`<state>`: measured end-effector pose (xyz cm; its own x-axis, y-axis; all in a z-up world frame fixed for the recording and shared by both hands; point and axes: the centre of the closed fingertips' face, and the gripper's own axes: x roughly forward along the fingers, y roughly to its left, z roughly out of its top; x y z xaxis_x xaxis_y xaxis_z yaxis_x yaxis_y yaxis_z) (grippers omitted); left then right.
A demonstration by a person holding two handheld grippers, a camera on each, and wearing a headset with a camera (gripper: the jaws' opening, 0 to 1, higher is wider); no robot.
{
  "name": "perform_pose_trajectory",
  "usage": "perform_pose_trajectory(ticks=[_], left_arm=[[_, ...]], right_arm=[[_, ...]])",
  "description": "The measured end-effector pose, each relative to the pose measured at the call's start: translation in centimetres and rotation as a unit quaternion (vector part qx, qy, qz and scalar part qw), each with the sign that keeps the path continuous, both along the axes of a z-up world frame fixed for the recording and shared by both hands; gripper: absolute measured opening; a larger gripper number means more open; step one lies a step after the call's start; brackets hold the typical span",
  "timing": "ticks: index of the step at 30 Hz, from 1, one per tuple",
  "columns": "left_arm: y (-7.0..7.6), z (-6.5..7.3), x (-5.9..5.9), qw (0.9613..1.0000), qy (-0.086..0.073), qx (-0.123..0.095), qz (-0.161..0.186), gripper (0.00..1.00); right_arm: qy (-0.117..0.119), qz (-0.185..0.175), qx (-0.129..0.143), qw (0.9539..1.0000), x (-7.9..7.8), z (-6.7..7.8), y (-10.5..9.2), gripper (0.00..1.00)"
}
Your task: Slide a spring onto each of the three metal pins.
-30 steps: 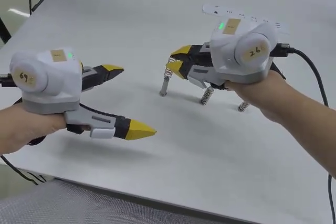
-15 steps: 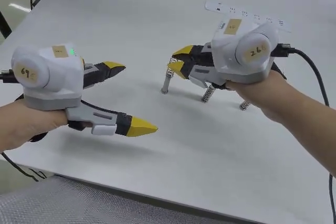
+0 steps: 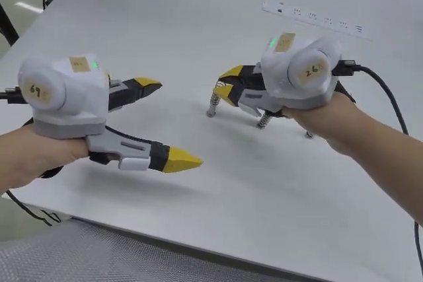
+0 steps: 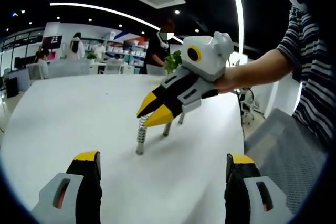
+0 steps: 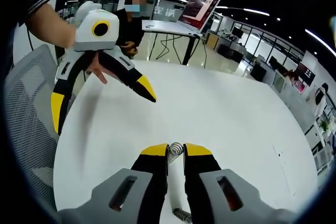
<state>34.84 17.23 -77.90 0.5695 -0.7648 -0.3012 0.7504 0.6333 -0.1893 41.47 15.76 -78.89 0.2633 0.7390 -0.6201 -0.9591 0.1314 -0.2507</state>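
Three short metal pins stand in a row on the white table (image 3: pixel 165 18), each with a spring around it. On the left pin, a spring (image 3: pixel 213 104) (image 4: pixel 140 134) (image 5: pixel 176 148) is pinched near its top between the narrow jaws of my right gripper (image 3: pixel 227 84) (image 5: pixel 176 153) (image 4: pixel 153 111). The middle pin's spring (image 3: pixel 264 121) (image 4: pixel 167 128) and the right pin's spring (image 3: pixel 308 135) sit partly hidden under that gripper and hand. My left gripper (image 3: pixel 166 123) (image 4: pixel 163 163) hovers wide open to the left of the pins, holding nothing.
A white power strip (image 3: pixel 317 16) lies at the back right. A black cable (image 3: pixel 390 100) trails from the right gripper. The table's front edge runs along the bottom, with a grey mesh chair (image 3: pixel 66 255) below it. People and desks show far behind.
The right gripper has dropped a little with the spring, which now sits lower on the left pin. The left gripper has hardly moved; the camera shifted slightly.
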Motion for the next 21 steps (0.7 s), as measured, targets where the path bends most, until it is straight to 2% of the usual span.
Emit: perform_pose_trajectory(ticks=[4, 10, 11, 12, 21], left_arm=[[0.1, 0.0, 0.1, 1.0000, 0.000, 0.001, 0.003, 0.96], [0.4, 0.0, 0.1, 1.0000, 0.001, 0.002, 0.004, 0.96], [0.4, -0.1, 0.1, 1.0000, 0.001, 0.002, 0.004, 0.96], [0.5, -0.1, 0.1, 1.0000, 0.002, 0.002, 0.004, 0.96], [0.1, -0.1, 0.1, 1.0000, 0.003, 0.002, 0.001, 0.96]], right_arm=[[-0.004, 0.009, -0.026, 0.9996, -0.2, -1.6, 0.1, 0.08], [0.005, 0.007, -0.039, 0.9992, -0.1, -3.1, 0.1, 0.08], [0.003, 0.007, -0.026, 0.9996, 0.0, -2.8, 0.3, 0.08], [0.011, -0.001, -0.031, 0.9995, 0.0, -2.9, 0.1, 0.08], [0.015, -0.007, -0.025, 0.9995, 0.2, -2.8, 0.0, 0.09]])
